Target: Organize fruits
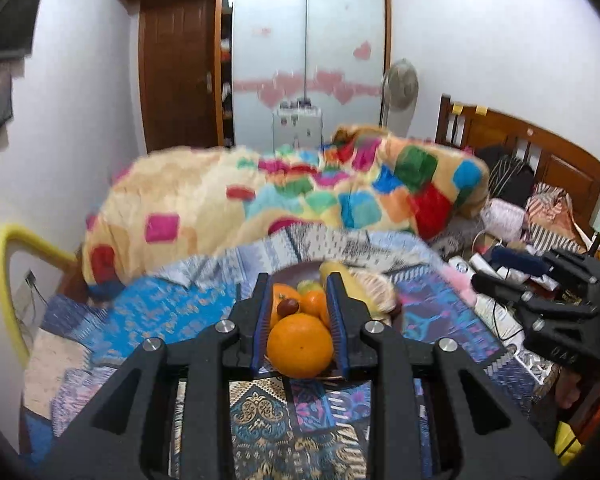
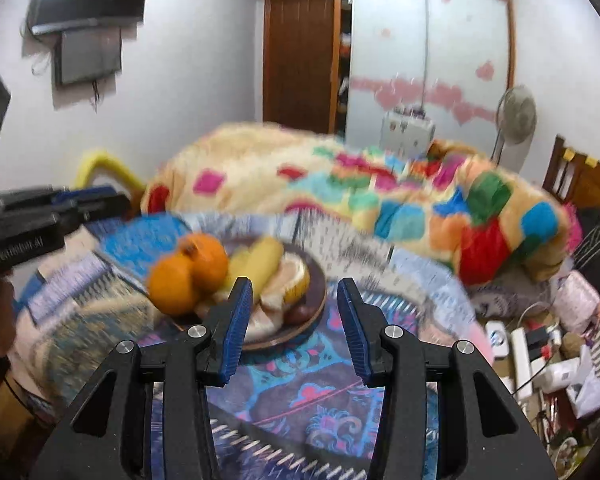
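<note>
My left gripper (image 1: 299,296) is shut on a large orange (image 1: 300,345), held between its blue pads above the near rim of a brown plate (image 1: 296,270). The plate holds more oranges (image 1: 314,303), a small dark red fruit (image 1: 288,306) and a yellow banana (image 1: 336,270). In the right wrist view the plate (image 2: 314,304) lies ahead and left, with oranges (image 2: 204,258), bananas (image 2: 260,262) and a pale cut fruit (image 2: 290,280). My right gripper (image 2: 294,300) is open and empty, just right of the plate. The left gripper body (image 2: 24,222) shows at far left.
The plate rests on a patterned blue cloth (image 2: 300,392) on a bed. A bulky multicoloured blanket (image 1: 284,192) lies behind it. Cables, a power strip (image 2: 526,356) and clutter sit to the right. A wooden headboard (image 1: 540,148) stands at far right.
</note>
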A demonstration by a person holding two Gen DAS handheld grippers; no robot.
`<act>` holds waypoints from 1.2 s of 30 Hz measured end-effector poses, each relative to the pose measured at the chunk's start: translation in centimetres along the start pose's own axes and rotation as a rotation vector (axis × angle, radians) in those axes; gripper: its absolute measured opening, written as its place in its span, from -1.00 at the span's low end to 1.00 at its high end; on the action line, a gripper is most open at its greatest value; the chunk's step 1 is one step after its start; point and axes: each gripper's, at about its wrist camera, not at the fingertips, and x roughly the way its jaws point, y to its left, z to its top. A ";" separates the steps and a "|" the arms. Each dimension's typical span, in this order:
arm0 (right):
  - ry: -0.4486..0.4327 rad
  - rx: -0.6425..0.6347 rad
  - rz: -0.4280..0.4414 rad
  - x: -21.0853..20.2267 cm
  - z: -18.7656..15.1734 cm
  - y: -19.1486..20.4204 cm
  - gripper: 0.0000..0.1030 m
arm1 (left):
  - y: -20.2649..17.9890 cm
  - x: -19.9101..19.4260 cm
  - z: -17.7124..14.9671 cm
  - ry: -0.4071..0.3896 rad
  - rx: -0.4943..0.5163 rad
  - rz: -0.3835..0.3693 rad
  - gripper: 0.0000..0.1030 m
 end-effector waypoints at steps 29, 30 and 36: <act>-0.445 0.094 -0.058 -18.5 -1.2 6.3 1.00 | -3.5 -20.5 -4.1 -0.367 -0.035 0.059 0.99; -0.443 0.094 -0.057 -18.6 -1.3 6.4 1.00 | -3.4 -20.7 -4.3 -0.365 -0.035 0.058 0.99; -0.444 0.089 -0.060 -18.9 -1.6 6.4 1.00 | -3.5 -20.8 -4.6 -0.360 -0.036 0.068 0.99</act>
